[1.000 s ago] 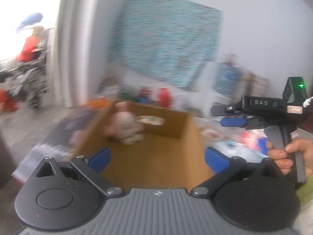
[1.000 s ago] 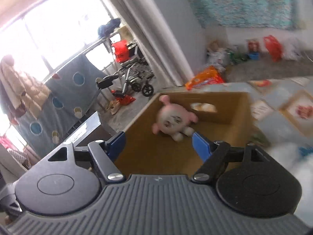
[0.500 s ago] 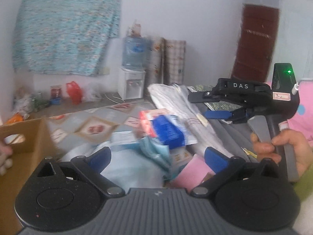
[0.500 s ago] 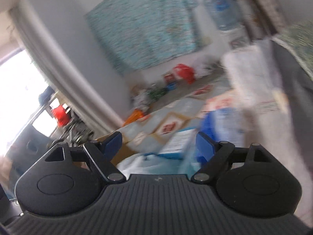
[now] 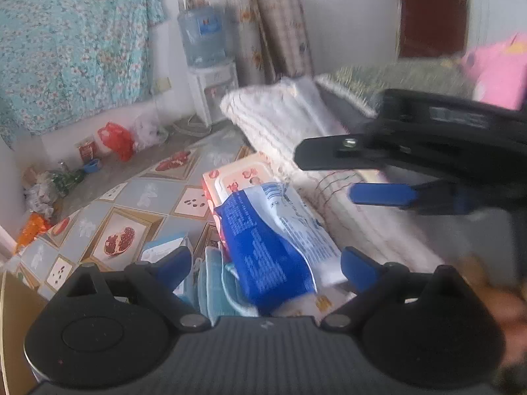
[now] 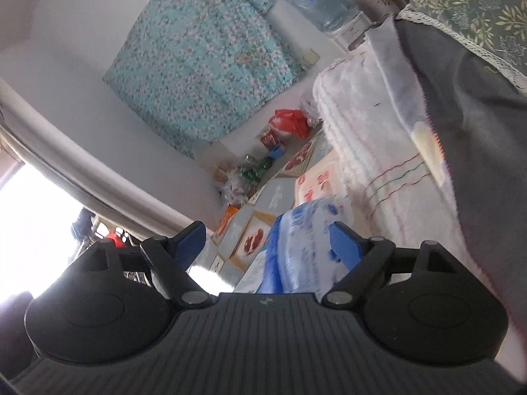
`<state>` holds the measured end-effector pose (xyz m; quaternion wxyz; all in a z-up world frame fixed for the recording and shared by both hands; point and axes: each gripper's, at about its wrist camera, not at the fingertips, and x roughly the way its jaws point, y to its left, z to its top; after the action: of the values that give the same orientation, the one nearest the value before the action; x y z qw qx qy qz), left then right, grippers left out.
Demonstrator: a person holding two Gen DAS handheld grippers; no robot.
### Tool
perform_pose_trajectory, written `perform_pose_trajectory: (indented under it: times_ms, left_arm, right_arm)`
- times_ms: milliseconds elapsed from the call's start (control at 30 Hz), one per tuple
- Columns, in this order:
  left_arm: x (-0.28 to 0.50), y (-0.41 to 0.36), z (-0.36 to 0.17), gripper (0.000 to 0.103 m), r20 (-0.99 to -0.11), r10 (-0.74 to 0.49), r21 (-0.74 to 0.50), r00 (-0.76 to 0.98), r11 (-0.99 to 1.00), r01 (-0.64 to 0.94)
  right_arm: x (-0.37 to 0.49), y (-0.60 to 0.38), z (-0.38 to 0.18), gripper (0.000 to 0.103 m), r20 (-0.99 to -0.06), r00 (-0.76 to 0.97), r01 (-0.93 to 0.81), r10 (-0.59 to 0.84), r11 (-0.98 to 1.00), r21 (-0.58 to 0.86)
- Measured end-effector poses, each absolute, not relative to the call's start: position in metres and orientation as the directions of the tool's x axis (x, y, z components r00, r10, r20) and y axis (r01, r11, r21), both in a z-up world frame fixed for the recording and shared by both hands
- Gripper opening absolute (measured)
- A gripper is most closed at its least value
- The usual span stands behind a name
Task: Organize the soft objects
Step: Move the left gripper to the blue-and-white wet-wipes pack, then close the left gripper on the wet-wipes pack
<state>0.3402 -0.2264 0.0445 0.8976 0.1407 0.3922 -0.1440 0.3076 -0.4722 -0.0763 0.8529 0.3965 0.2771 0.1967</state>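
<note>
The white striped blanket (image 5: 290, 121) is lying just beside the blue-and-white soft packet (image 5: 273, 240), which is sitting atop a pile on the patterned floor mat (image 5: 138, 210). Both the left gripper (image 5: 266, 263) and right gripper (image 6: 266, 240) are spread wide, gripping nothing — the packet is lying ahead between each pair of blue pads, untouched.

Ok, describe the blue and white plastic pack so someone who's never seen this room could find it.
Start at the folded white blanket on the patterned floor mat. Beside its near edge lies a pile of soft packs; the blue and white plastic pack tops it, over a pink-and-white pack, the only dark blue wrapper.
</note>
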Motion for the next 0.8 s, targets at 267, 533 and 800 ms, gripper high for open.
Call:
perform_pose_trajectory:
  times_ms: [267,533,800]
  left_arm:
    - [0.382,-0.258,0.015,0.099,-0.816,-0.071,0.184,0.574,0.909,0.374]
    - [0.393,-0.242,0.016,0.084,-0.844,-0.140,0.045,0.518,0.944,0.328]
    - [0.398,-0.229,0.028,0.064,-0.837,-0.204,-0.057,0.508,0.955,0.290]
  right_arm:
    - [0.309,-0.500,-0.096,0.083,-0.309,0.794,-0.086,0.524,0.599,0.796]
    - [0.312,-0.503,-0.105,0.083,-0.287,0.785,-0.099,0.550,0.568,0.817]
    - [0.308,-0.500,-0.111,0.083,-0.267,0.781,-0.116,0.564,0.552,0.826]
